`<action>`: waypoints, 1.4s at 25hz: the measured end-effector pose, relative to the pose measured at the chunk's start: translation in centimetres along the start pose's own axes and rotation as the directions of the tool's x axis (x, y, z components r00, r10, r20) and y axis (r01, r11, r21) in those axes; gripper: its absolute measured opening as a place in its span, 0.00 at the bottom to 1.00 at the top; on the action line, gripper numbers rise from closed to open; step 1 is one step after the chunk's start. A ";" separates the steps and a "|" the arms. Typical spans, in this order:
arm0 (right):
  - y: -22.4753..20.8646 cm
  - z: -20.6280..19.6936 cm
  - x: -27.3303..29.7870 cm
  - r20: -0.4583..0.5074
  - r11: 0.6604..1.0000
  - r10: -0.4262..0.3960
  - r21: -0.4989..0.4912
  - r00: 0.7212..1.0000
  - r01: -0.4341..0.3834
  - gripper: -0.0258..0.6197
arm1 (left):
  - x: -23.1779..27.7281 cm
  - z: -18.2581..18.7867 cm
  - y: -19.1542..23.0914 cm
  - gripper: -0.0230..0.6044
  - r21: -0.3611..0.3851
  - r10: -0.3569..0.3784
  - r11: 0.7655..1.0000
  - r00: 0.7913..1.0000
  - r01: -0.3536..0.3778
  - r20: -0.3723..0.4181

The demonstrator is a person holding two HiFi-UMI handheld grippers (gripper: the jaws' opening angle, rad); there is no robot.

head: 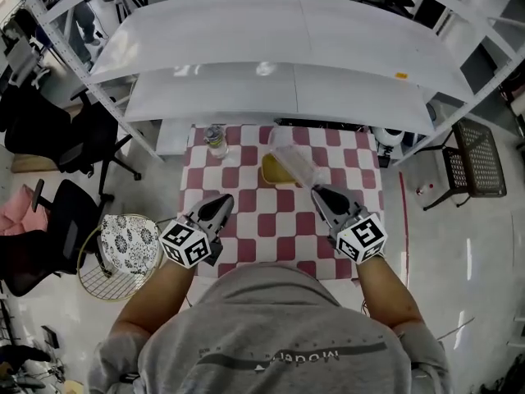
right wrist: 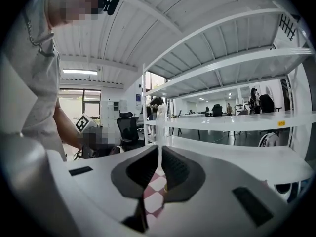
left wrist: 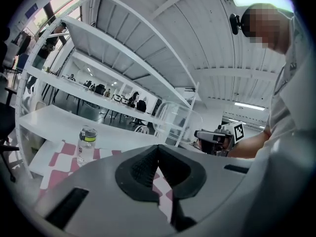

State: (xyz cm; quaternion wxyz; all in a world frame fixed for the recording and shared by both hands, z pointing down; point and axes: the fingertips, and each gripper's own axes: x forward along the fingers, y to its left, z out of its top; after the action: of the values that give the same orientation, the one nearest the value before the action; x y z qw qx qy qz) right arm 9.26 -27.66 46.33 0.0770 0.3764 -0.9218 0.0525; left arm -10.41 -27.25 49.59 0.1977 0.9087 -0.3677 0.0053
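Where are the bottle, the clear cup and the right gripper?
bottle (head: 216, 142), head view, on its body.
clear cup (head: 295, 164), head view, on its side wall.
right gripper (head: 316, 190), head view, between its fingertips.

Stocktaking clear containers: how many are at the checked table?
2. A small clear plastic bottle with a green band stands at the checked table's far left; a clear plastic cup is gripped by its wall in the right tool. The person's body may hide more.

Bottle (head: 216, 140) back left, clear container (head: 294, 164) centre, table (head: 271, 224) front free
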 end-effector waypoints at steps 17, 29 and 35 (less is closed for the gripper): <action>2.3 -10.6 0.2 -0.193 0.997 0.053 0.073 0.980 -0.039 0.10 | 0.9 -7.8 0.5 0.06 -0.084 0.019 0.996 0.993 -0.029 -0.119; 2.5 -15.7 -0.4 -0.286 0.995 0.048 0.102 0.957 -0.019 0.10 | 0.5 -11.3 0.2 0.06 -0.120 0.022 0.992 0.984 -0.044 -0.175; 2.5 -16.9 -0.6 -0.308 0.995 0.044 0.103 0.950 -0.013 0.10 | 0.3 -11.9 0.2 0.06 -0.123 0.020 0.991 0.982 -0.044 -0.188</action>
State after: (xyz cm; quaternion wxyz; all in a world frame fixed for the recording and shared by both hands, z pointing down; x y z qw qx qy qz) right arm 9.71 -22.87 62.74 0.2012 0.3536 -0.8998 0.1579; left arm -8.70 -23.21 60.64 0.2884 0.8837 -0.3618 0.0702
